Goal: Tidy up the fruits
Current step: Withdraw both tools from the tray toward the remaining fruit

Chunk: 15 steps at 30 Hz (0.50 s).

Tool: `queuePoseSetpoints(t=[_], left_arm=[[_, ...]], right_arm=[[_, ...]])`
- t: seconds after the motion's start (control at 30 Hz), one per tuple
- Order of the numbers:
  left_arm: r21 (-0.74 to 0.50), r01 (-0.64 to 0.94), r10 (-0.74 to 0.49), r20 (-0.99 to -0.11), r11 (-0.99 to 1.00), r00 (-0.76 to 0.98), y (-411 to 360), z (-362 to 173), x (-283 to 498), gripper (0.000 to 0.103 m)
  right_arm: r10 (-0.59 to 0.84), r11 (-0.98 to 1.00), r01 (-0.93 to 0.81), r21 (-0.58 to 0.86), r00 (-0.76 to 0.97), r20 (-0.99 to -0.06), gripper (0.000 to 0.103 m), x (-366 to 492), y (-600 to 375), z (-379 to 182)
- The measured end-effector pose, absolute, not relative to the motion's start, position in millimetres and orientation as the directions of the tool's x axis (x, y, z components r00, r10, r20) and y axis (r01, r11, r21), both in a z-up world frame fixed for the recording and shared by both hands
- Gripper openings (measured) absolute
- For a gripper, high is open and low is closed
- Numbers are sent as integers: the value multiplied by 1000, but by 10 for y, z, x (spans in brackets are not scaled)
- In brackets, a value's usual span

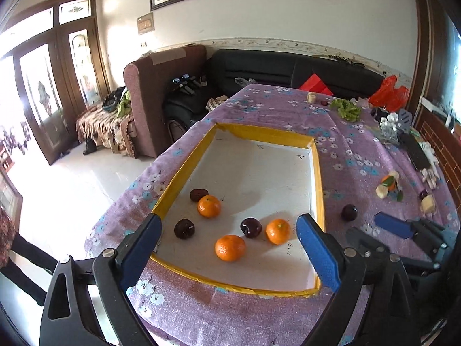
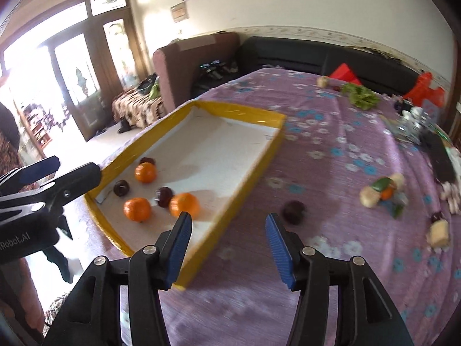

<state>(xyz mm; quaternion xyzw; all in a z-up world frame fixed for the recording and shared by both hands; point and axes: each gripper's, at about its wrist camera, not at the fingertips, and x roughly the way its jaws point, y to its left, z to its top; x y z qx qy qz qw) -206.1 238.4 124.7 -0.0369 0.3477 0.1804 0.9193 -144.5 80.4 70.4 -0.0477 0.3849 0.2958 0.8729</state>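
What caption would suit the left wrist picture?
Open left gripper above a yellow-rimmed tray holding three oranges and three dark fruits.

walls white | black sofa (image 1: 288,69) | glazed wooden doors (image 1: 57,86), daylight | pale tiled floor (image 1: 72,190)

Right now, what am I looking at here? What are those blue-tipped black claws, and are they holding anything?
Those are two hand-held grippers, one in each of a person's hands, each with a camera looking along its fingers. One picture comes from the left gripper, the other from the right gripper. Both stand open and hold nothing. On the purple flowered tablecloth lies a yellow-rimmed tray with three oranges and three dark fruits inside. One more dark fruit lies on the cloth beside the tray.
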Motion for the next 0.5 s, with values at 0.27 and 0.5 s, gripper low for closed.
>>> queuePoseSetpoints(t=[0.27,0.5], left_arm=[[87,-320,296,-654,943,696,2150,1232,-2031,94],[58,-302,264,-654,952,708,2128,1237,-2059,94]], right_arm=[[426,876,-452,166,566,-706,62,-1322,217,647],[423,882,-433,183,560,-713,62,-1247,53,559]])
